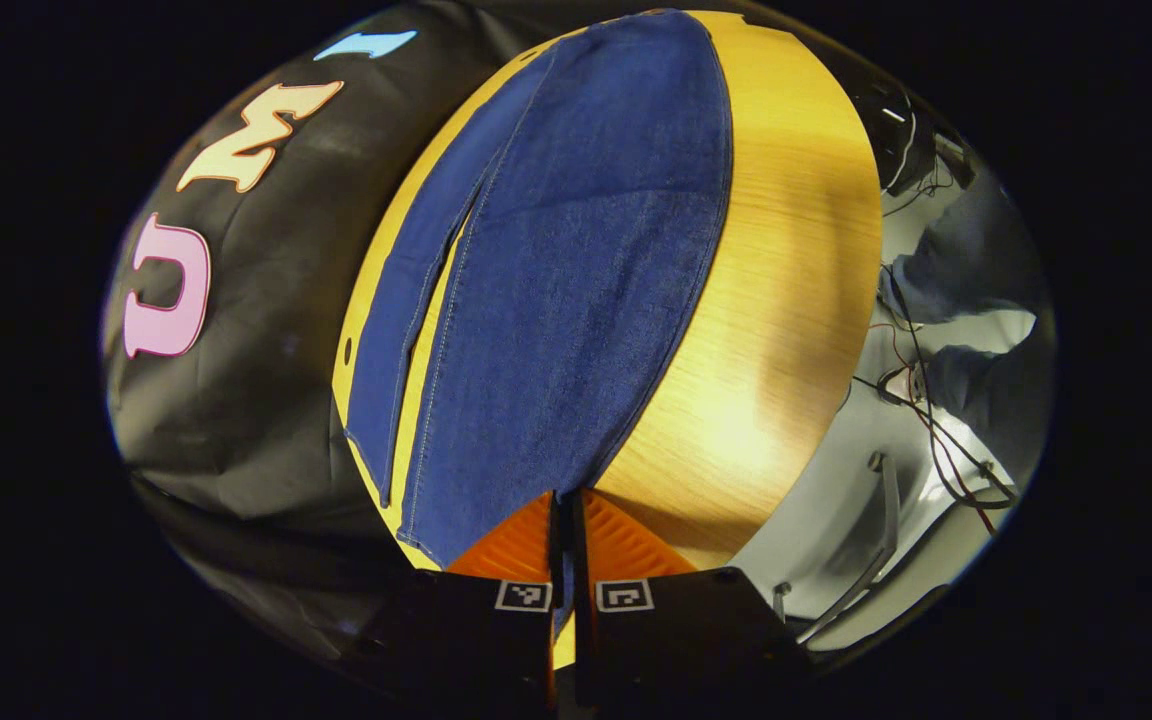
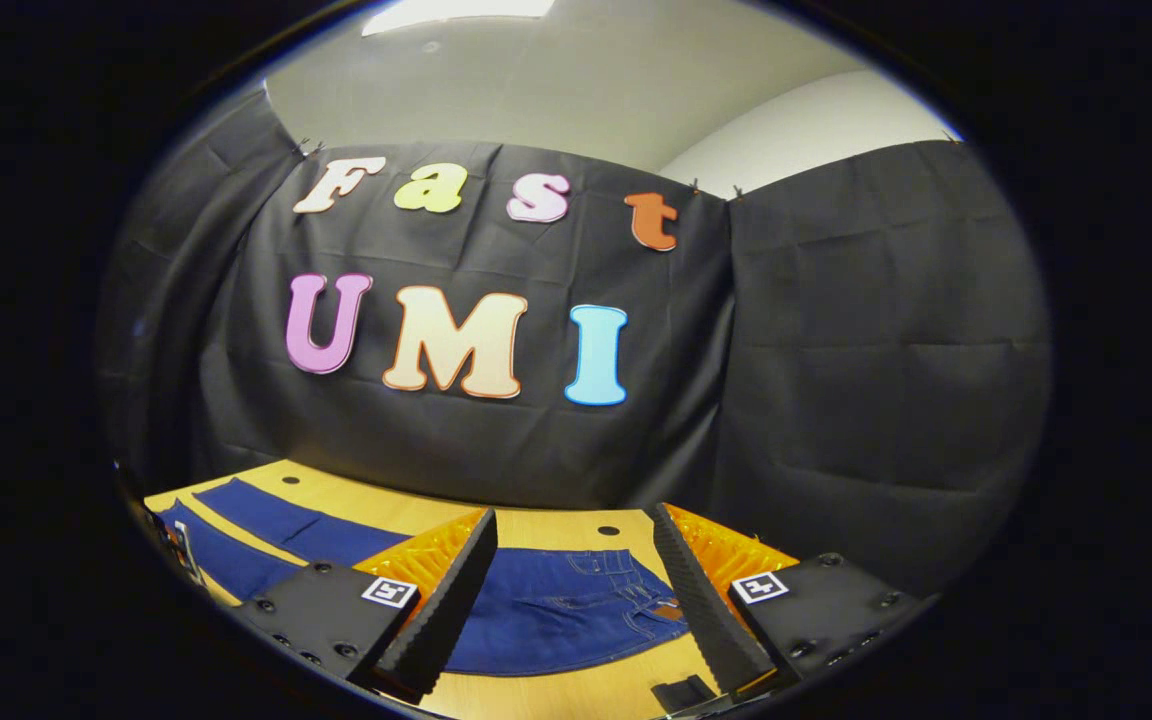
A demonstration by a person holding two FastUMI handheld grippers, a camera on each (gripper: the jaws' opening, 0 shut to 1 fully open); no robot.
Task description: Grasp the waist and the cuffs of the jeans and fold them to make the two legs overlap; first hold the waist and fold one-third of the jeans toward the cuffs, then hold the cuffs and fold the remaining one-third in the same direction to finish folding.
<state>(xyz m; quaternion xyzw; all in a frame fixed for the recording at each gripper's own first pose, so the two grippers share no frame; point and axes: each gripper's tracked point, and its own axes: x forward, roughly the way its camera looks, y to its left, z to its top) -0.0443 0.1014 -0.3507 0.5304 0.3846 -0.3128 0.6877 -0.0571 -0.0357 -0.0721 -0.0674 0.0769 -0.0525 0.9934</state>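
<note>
The jeans [image 1: 556, 300] are lying flat on the wooden table [image 1: 786, 300]. The left gripper [image 1: 564, 520] is pinching a cuff edge tight. The right gripper [image 2: 576, 590] is hanging wide open above the waist [image 2: 576, 600], holding nothing.

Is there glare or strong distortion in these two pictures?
Left gripper view: bright glare on the wooden table, and the fisheye bulges the jeans and the table's edges. Right gripper view: even light, no glare on the jeans; the booth wall curves.
</note>
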